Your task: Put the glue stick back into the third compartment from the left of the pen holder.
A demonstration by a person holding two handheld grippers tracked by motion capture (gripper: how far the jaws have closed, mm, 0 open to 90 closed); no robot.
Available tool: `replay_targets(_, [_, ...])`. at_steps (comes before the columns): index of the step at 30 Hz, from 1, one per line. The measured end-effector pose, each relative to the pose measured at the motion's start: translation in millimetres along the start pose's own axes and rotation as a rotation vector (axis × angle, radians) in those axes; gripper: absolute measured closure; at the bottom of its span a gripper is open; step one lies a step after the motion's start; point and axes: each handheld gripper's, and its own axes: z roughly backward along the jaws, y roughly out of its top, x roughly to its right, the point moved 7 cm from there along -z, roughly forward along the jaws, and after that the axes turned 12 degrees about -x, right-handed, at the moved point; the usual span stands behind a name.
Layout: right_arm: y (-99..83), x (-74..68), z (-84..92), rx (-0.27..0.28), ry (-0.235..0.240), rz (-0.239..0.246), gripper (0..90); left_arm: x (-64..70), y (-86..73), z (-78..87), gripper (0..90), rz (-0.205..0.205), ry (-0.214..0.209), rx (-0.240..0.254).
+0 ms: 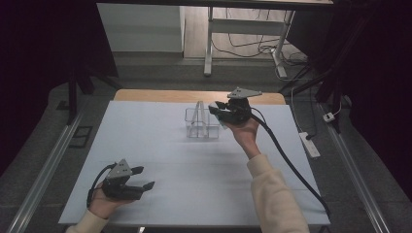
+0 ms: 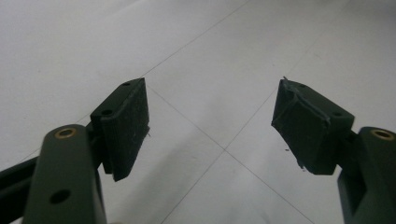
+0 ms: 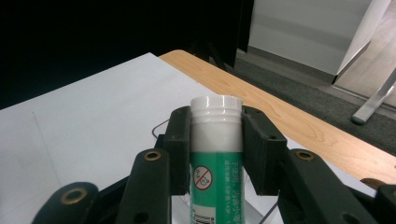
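The tube (image 3: 216, 154) was green below and white above, with a white cap and a small red-ringed symbol on the green (its print too small to read). Both grippers (image 1: 217, 110) (image 1: 144, 177) were black, each topped by a grey plate. The table (image 1: 160, 145) was white with a pale wood edge; the container (image 1: 201, 124) looked clear. The sleeve (image 1: 277, 194) was cream.

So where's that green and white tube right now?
The green and white tube is clamped in the right gripper, at the table's far side beside the clear container.

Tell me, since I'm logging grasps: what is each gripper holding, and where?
Right gripper clamps a green-and-white tube just below its white cap; left gripper holds nothing.
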Motion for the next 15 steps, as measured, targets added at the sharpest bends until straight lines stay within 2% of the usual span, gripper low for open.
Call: replay_targets(15, [7.5,11.9,-17.7,0.023,0.002,-0.033,64.7,-0.5,-0.6,1.5,27.2,0.004,0.003,0.005])
